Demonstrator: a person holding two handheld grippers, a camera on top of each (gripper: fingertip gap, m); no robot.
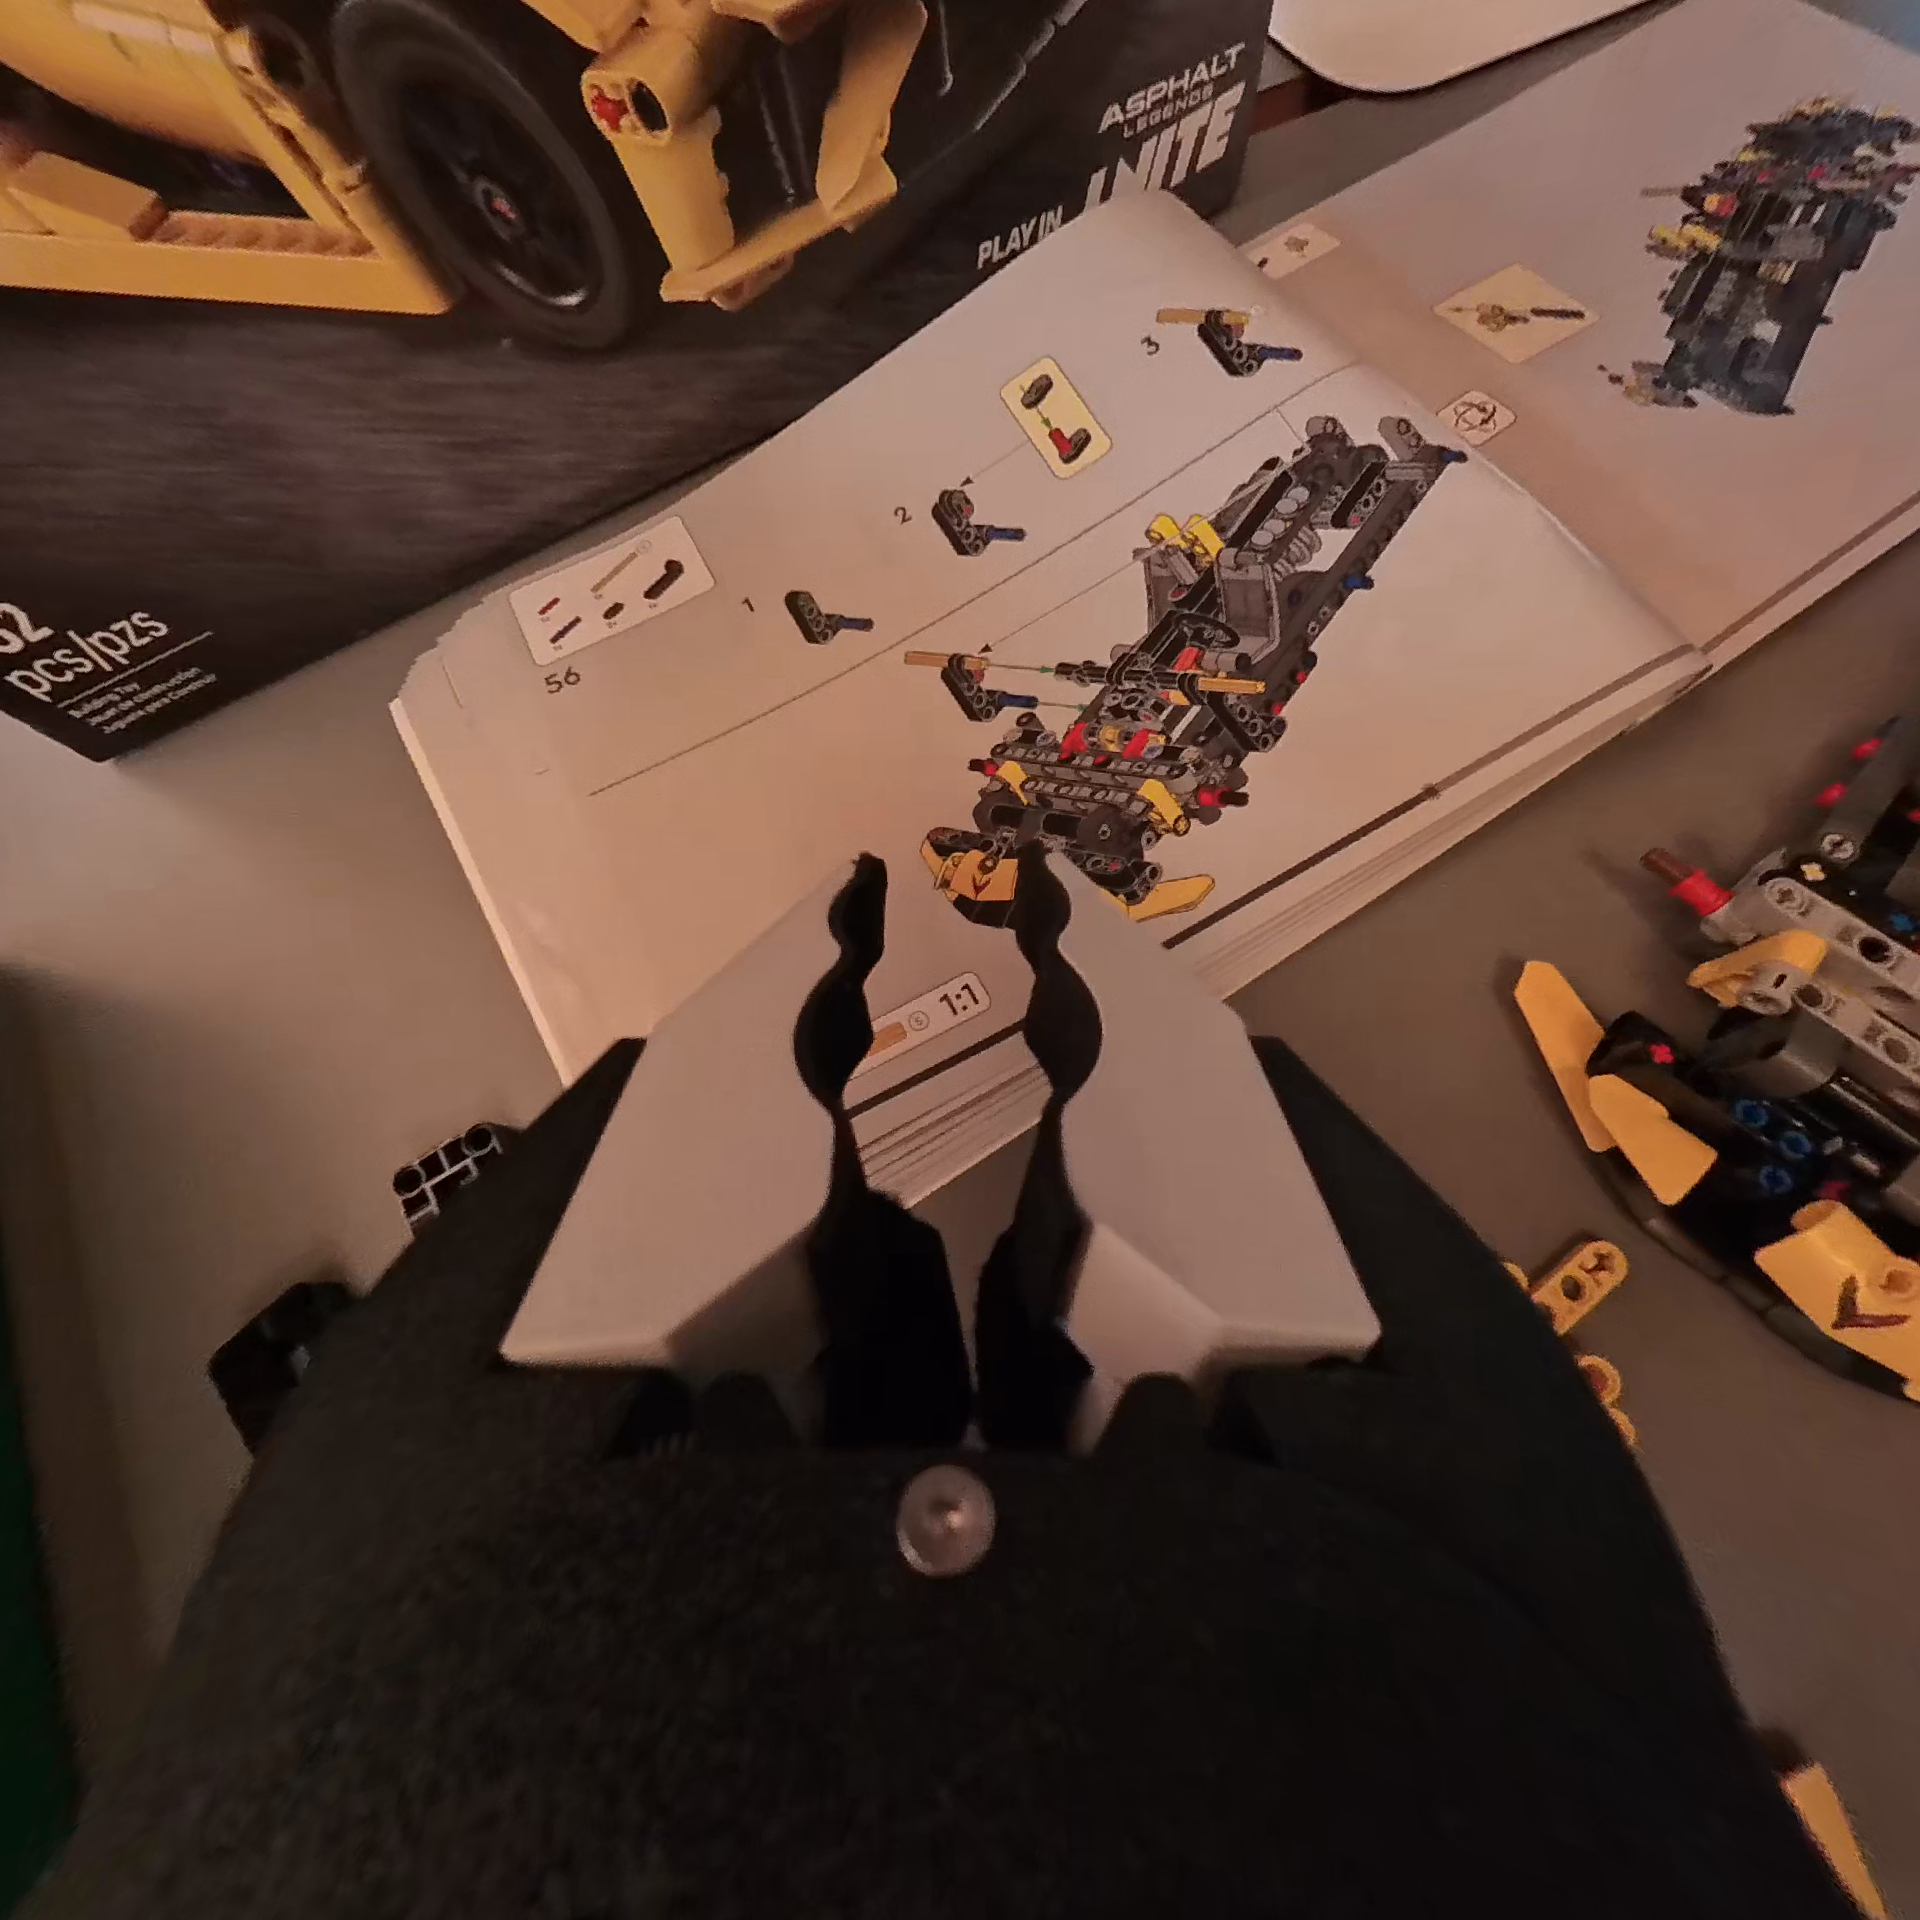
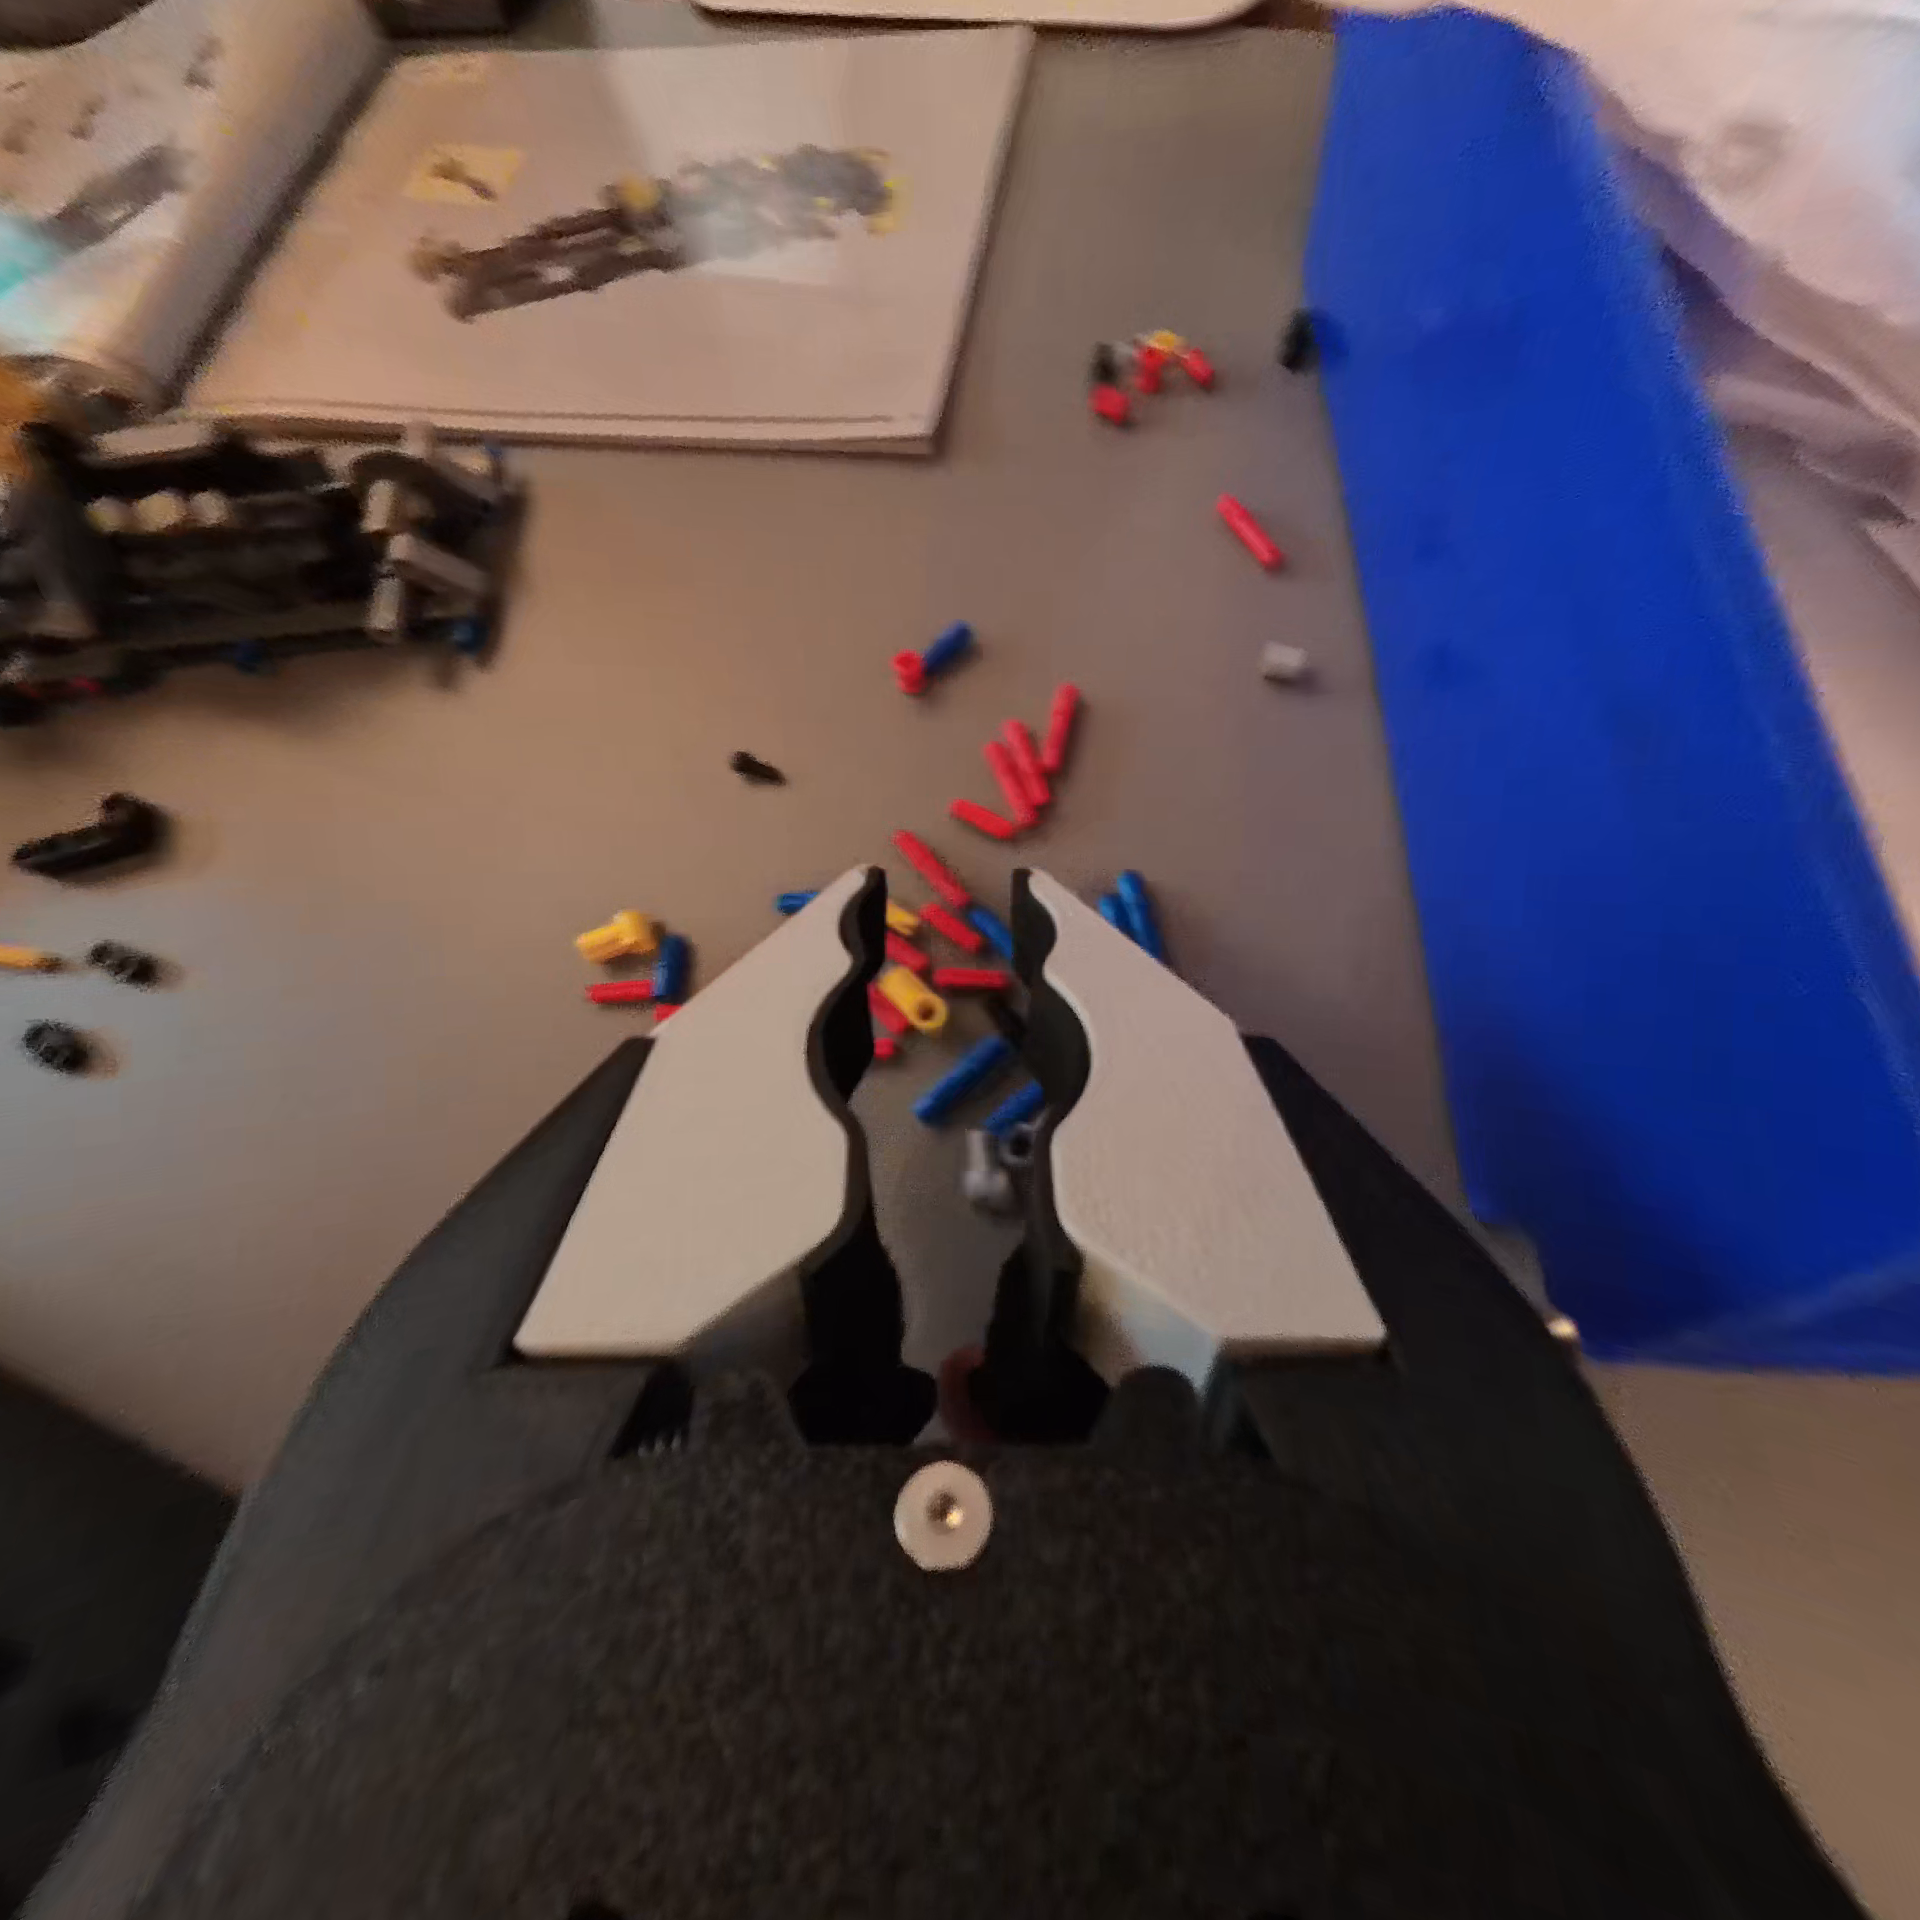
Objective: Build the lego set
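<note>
My left gripper is open and empty, hovering over the near edge of the open instruction booklet. The partly built black, grey and yellow car model lies on the table to its right. My right gripper is open and empty, held above a scatter of small red, blue and yellow pins on the grey table. The model also shows in the right wrist view at the left, blurred, with the booklet behind it.
The set's box stands behind the booklet. A blue bin runs along the right, with crumpled clear bags beyond it. Loose black pieces lie at the left. A yellow connector and black beams lie near my left gripper. About 50 centimetres separates my left fingertips from my right. My right tips are about 40 centimetres from the yellow connector, my left tips only 12 centimetres.
</note>
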